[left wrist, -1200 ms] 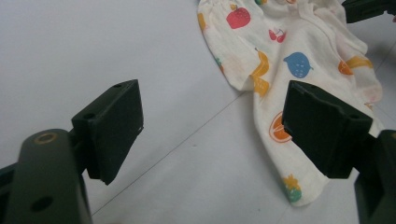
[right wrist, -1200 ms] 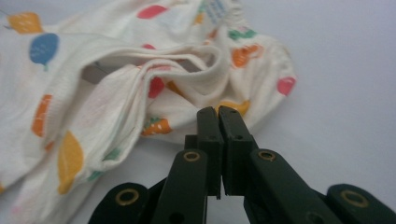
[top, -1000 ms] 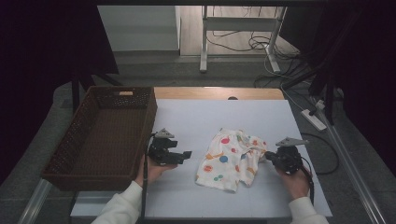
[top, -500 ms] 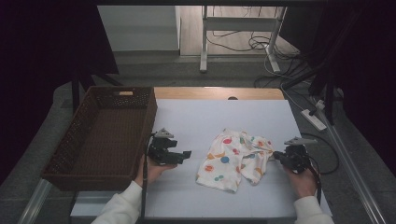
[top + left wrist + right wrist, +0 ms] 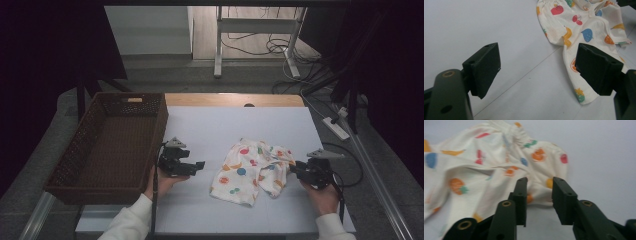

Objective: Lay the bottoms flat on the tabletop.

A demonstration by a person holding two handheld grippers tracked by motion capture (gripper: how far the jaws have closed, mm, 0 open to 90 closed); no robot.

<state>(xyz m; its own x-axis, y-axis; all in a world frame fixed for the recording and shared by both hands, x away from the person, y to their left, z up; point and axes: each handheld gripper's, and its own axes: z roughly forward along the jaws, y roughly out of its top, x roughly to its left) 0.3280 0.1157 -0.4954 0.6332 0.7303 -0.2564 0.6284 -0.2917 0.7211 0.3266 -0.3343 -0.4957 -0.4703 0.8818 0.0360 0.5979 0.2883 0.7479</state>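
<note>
Fingers apart on both grippers (image 5: 200, 165) (image 5: 294, 169) — fruit-print cloth (image 5: 250, 170) between them, white table (image 5: 225, 125).

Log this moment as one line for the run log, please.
left gripper: open, short of fruit-print cloth | right gripper: open at cloth's edge | basket: left of cloth

Patterned cloth (image 5: 584, 27) is cut off by the top edge in the left gripper view. In the right gripper view the cloth is blurred, its left portion cropped.
</note>
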